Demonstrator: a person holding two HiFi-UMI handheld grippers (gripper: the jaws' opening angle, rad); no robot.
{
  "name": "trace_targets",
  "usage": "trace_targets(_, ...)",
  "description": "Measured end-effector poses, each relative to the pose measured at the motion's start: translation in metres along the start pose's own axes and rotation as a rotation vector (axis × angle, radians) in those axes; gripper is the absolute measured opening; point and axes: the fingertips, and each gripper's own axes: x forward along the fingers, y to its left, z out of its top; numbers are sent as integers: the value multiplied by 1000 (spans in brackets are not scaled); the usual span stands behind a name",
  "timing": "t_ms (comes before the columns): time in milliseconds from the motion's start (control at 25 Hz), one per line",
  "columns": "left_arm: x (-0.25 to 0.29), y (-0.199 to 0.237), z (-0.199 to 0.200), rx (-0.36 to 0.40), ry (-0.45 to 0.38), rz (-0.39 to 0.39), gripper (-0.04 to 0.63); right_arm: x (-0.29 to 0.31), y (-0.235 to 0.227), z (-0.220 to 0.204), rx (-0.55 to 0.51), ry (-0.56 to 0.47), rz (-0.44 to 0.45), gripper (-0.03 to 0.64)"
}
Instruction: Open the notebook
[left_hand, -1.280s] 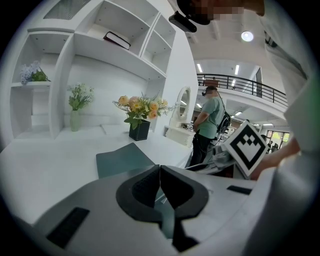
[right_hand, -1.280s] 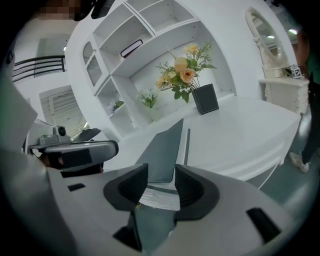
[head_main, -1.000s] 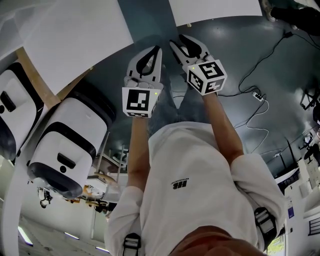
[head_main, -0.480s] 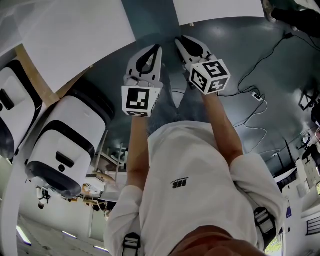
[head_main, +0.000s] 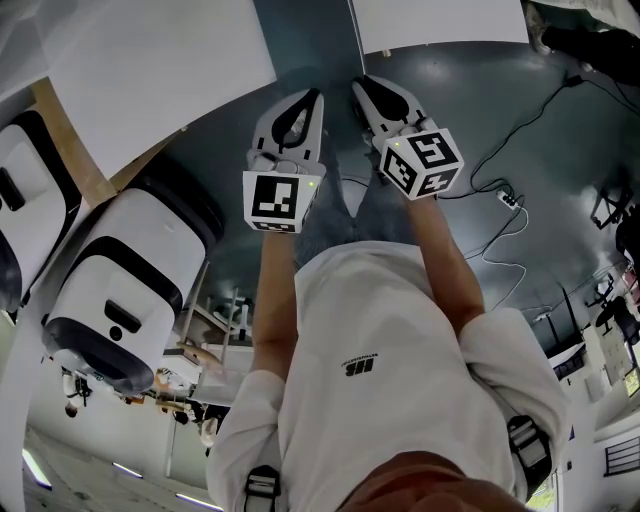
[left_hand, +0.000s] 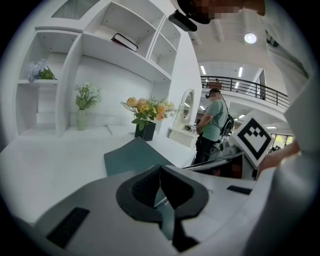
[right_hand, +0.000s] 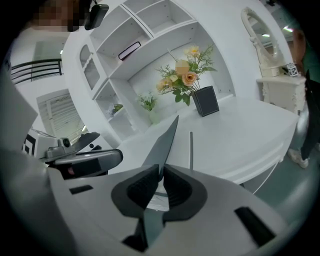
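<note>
Your gripper views bright, evenly lit, edges bent and dark, lamp (left_hand: 250, 38) glaring upper right, head view dimmer.

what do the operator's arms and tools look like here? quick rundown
Left tool and right tool: white moulded shells tapering to a beak, black ribbed pads inside. Each carries a white cube with black square markers and a small green light. No cables attached. White short-sleeved T-shirt, small black logo; forearms bare.

- White shelving (left_hand: 125, 45) with open compartments is set against the wall.
- Yellow flowers (left_hand: 146, 111) are stood on the white worktop (left_hand: 45, 165).
- The dark floor (head_main: 500, 110) is crossed by cables (head_main: 520, 205).
- A ceiling light (left_hand: 250, 38) is lit.
</note>
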Motion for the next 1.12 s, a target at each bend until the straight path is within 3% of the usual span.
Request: trace_targets(1120, -43, 32, 13, -34, -62, 87, 0, -3, 81, 40, -198, -44, 101, 9)
